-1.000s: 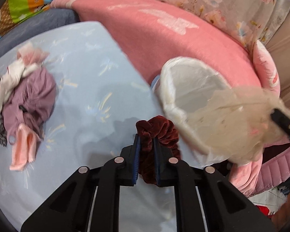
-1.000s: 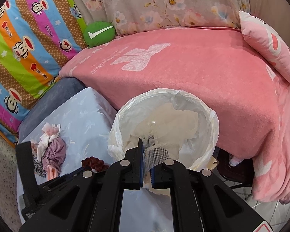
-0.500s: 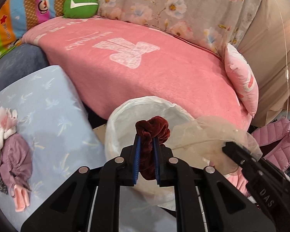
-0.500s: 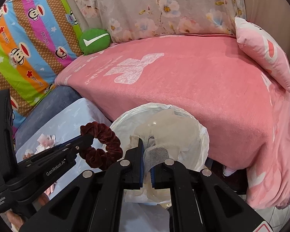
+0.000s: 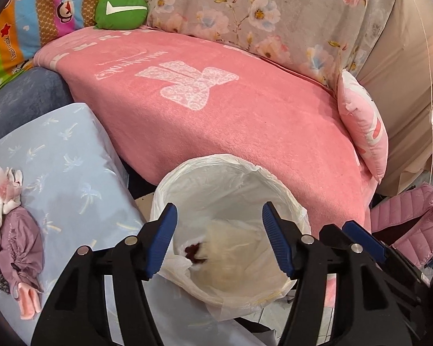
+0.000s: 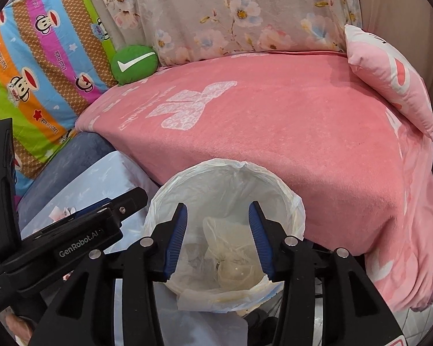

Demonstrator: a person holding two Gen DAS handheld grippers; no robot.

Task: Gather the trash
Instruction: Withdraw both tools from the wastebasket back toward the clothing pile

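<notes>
Soft, even light (no glare) — edges bowed.

Dark maroon velvet scrunchie shows against the white plastic liner of the round bin. Behind it, a salmon-pink fleece blanket with a pale lace-pattern bow. A grey curtain blooms with pink-and-white flowers. Round green cushion, white tick. Light-blue sheet, faint white palm print. Rainbow-striped monkey-print cloth.

Pink-blanketed sofa (floral backrest) fills room.
</notes>
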